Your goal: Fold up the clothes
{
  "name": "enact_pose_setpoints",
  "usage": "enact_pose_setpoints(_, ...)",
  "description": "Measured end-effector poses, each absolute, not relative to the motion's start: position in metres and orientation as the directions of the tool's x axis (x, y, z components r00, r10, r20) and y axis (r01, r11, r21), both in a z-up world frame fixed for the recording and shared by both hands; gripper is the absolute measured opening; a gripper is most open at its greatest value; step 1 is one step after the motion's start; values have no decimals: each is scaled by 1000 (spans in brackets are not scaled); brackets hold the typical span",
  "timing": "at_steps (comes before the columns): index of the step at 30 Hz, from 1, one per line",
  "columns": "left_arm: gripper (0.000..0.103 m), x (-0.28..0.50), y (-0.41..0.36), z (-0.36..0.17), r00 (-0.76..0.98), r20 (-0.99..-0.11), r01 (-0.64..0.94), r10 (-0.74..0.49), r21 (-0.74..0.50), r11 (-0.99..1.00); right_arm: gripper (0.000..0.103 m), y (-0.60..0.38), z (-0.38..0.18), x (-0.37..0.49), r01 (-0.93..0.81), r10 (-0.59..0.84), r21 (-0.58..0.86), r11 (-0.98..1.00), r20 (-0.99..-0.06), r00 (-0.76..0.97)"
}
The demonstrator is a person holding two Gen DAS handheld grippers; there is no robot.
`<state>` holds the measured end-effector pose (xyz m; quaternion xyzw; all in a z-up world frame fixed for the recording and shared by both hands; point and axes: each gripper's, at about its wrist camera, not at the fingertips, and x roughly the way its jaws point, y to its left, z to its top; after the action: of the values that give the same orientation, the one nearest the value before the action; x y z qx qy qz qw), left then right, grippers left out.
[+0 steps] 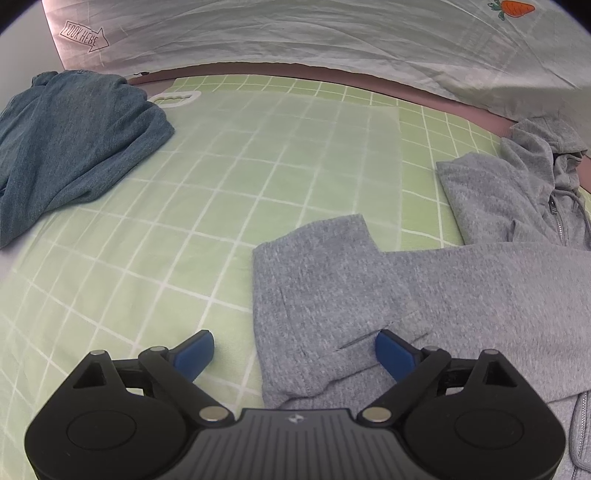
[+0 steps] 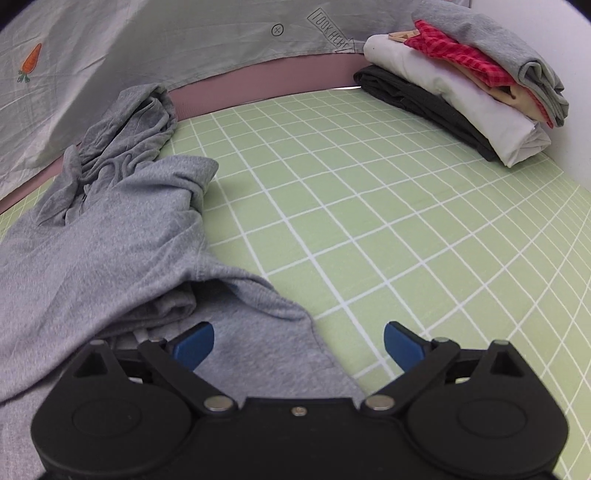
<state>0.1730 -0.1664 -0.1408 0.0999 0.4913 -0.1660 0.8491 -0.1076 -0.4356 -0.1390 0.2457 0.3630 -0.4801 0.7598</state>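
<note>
Grey marled fleece fills the space between both claws: a zip-up hoodie (image 1: 424,295) lies spread on a green sheet (image 1: 184,221) printed with a white grid. The left claw (image 1: 294,352) tilts steeply down at the hoodie's folded edge with its jaws spread wide and nothing pinched; one blue pad (image 1: 195,354) is over the bare sheet, the other over the grey cloth. The right claw (image 2: 298,345) also tilts down, released and wide open, with its left pad (image 2: 194,345) over a loose flap of the hoodie (image 2: 110,240) and its right pad above the sheet (image 2: 388,221).

The hoodie is soft and flecked, with a metal zip, and its hood is bunched in creases toward the far side. A blue-grey knit garment (image 1: 66,147) lies crumpled at the far left of the left wrist view, partly covering a translucent plastic board (image 1: 295,155) with a cut-out handle. In the right wrist view a stack of folded clothes (image 2: 472,92) sits at the far right: dark at the bottom, then white, cream, red check and grey on top.

Behind everything hangs a pale wrinkled cloth (image 1: 295,33) printed with an orange carrot (image 1: 515,8) and an arrow label (image 1: 84,36) that seems to read "LOOK HERE".
</note>
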Motion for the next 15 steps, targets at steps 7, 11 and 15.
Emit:
enact_pose_setpoints(7, 93, 153, -168, -116, 499, -838, 409, -220, 4, 912, 100, -421, -134, -109, 859, -484, 32, 511, -815, 319)
enact_pose_setpoints(11, 93, 137, -172, -109, 502, -834, 403, -228, -8, 915, 100, -420, -125, -115, 817, -464, 13, 577, -818, 340)
enact_pose_setpoints(15, 93, 119, -179, -107, 500, -835, 390, -228, -18, 921, 100, -426, -114, -124, 771, -451, -18, 636, -820, 353)
